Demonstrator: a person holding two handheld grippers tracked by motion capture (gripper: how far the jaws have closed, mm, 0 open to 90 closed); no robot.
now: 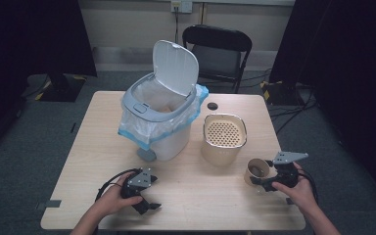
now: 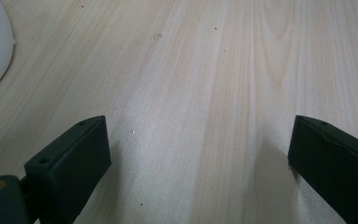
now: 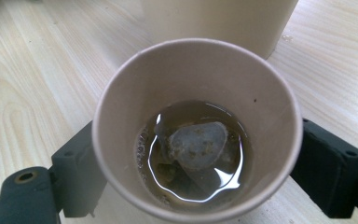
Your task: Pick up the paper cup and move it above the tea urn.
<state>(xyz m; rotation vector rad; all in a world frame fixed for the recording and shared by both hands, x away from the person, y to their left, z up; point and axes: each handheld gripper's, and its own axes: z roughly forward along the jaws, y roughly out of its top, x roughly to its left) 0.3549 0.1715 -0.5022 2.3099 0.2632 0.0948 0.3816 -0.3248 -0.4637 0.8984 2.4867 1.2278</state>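
left gripper [image 1: 149, 207]: black body, grey three-cornered plate, looped black cable | right gripper [image 1: 258, 181]: same | fingers [image 2: 70, 158]: black, blocky

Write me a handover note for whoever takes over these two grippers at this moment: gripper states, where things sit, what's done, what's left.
Right gripper: fingers either side of the paper cup, apparently gripping it at the table's near right.
Left gripper: open, empty, over bare wood at the near left.
Cup: brown liquid with a tea bag inside, nothing emptied yet.
Strainer container: just beyond the cup, strainer looks empty.
Trash bin: lid up, bag fitted.
Left, probably: pour the liquid through the strainer, bin the tea bag and cup.
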